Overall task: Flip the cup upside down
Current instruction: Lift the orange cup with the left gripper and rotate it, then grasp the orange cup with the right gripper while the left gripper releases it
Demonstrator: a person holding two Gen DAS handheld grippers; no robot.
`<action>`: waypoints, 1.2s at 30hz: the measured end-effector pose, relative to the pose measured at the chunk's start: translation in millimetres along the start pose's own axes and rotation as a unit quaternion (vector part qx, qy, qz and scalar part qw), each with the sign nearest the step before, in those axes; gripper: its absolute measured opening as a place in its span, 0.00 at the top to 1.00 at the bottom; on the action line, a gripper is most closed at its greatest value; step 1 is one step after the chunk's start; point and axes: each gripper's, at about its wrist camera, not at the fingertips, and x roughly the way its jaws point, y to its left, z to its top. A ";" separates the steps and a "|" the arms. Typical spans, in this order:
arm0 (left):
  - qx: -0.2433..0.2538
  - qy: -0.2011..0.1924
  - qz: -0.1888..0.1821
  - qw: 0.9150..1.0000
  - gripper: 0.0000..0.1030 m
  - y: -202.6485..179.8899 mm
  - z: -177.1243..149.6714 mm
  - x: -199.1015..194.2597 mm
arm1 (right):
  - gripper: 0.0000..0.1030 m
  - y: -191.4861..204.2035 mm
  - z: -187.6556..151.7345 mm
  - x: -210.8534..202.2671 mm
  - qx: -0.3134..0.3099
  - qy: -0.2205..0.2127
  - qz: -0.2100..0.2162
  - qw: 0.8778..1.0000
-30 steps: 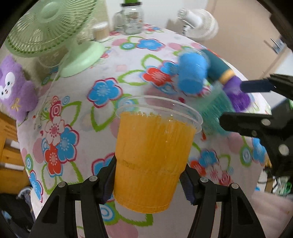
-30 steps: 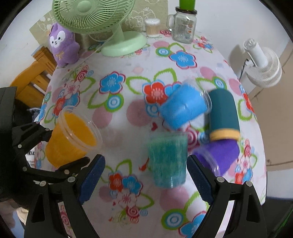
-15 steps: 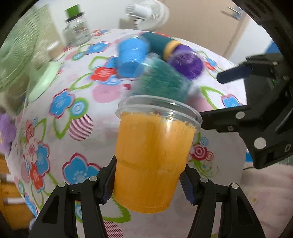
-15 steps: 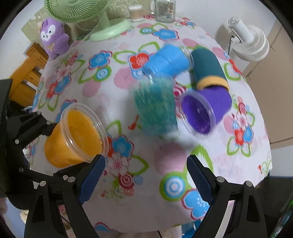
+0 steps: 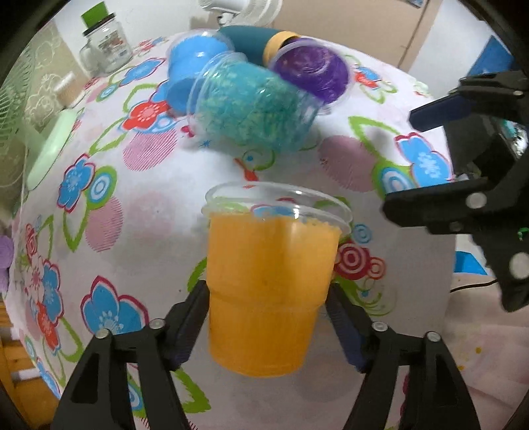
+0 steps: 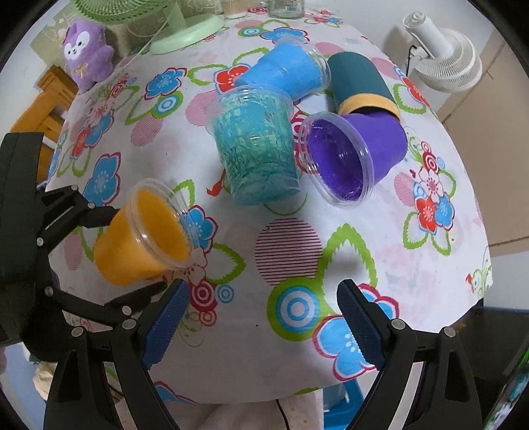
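Right wrist view gives me the floral tablecloth over the whole table, with a green fan and a purple plush toy at the far edge. My left gripper pinches the orange cup by its lower sides, lifted above the cloth at the near left edge and tilted. My right gripper is spread wide, holding nothing. Mid-table, clustered together, are a teal cup, a purple cup, a blue cup and a dark teal roll.
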 end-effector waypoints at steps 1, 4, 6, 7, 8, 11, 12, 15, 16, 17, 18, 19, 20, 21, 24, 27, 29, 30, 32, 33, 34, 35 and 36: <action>-0.005 0.002 0.001 1.000 0.26 2.8 0.0 0.0 | 0.10 -0.7 0.1 -1.6 -0.006 -0.002 0.000 1.000; -0.035 0.000 0.006 0.999 0.21 8.6 -3.9 -8.2 | 0.10 -1.0 2.4 -6.7 -0.027 -0.005 0.006 1.000; -0.064 -0.002 0.011 0.998 0.19 12.4 -8.5 -16.9 | 0.10 0.1 5.9 -11.1 -0.048 -0.008 0.015 0.999; -0.080 -0.002 0.016 0.997 0.18 14.3 -11.0 -21.5 | 0.10 1.0 7.7 -13.2 -0.057 -0.008 0.019 0.998; -0.096 -0.001 0.020 0.995 0.18 15.9 -14.7 -26.6 | 0.10 3.2 11.2 -16.9 -0.072 -0.010 0.026 0.997; -0.159 -0.003 0.028 0.987 0.17 22.3 -28.2 -43.2 | 0.10 11.7 19.6 -29.5 -0.114 -0.024 0.040 0.992; -0.178 -0.003 0.029 0.984 0.16 23.5 -31.2 -47.6 | 0.10 16.0 22.9 -34.9 -0.133 -0.032 0.044 0.990; -0.241 -0.004 0.035 0.970 0.15 24.9 -43.7 -60.5 | 0.10 28.6 30.7 -45.2 -0.189 -0.051 0.054 0.979; -0.268 -0.006 0.037 0.963 0.15 26.3 -48.8 -64.8 | 0.10 34.6 32.4 -48.1 -0.211 -0.056 0.056 0.974; -0.296 -0.008 0.035 0.955 0.14 28.2 -52.2 -68.1 | 0.10 40.4 34.1 -50.1 -0.233 -0.060 0.057 0.969; -0.317 -0.011 0.031 0.948 0.14 26.9 -55.6 -70.0 | 0.10 46.9 35.1 -51.7 -0.258 -0.063 0.061 0.962; -0.344 -0.014 0.028 0.938 0.14 26.7 -61.0 -72.1 | 0.10 51.1 34.6 -52.9 -0.277 -0.065 0.065 0.957; -0.363 -0.017 0.028 0.931 0.14 25.2 -65.4 -73.1 | 0.10 58.9 34.4 -53.1 -0.306 -0.064 0.071 0.947; -0.386 -0.016 0.029 0.922 0.14 23.0 -70.3 -73.3 | 0.10 64.7 34.1 -52.4 -0.328 -0.062 0.074 0.940; -0.445 0.000 0.045 0.895 0.14 19.2 -82.1 -69.7 | 0.10 85.0 28.5 -49.3 -0.411 -0.061 0.065 0.907; -0.503 -0.011 0.032 0.863 0.14 15.2 -94.3 -68.5 | 0.10 100.5 24.0 -42.3 -0.480 -0.050 0.066 0.873; -0.526 -0.014 0.036 0.850 0.14 11.9 -99.5 -67.6 | 0.10 107.7 21.9 -37.2 -0.511 -0.037 0.073 0.856; -0.533 -0.013 0.044 0.845 0.14 10.1 -101.4 -67.5 | 0.10 111.8 20.3 -33.8 -0.529 -0.031 0.073 0.845; -0.547 -0.009 0.062 0.835 0.14 7.2 -105.2 -66.4 | 0.10 118.9 16.2 -26.8 -0.562 -0.019 0.070 0.824; -0.554 -0.009 0.065 0.830 0.14 5.3 -107.7 -66.5 | 0.10 122.5 15.4 -22.9 -0.574 -0.014 0.067 0.816; -0.562 -0.009 0.067 0.824 0.14 4.7 -110.3 -65.8 | 0.10 126.0 14.5 -19.4 -0.585 -0.009 0.066 0.808; -0.571 -0.011 0.068 0.818 0.14 3.6 -113.1 -65.2 | 0.10 129.4 13.2 -15.4 -0.597 -0.003 0.065 0.800; -0.579 -0.013 0.068 0.813 0.14 3.3 -116.2 -63.5 | 0.10 133.2 12.5 -11.0 -0.608 0.003 0.063 0.792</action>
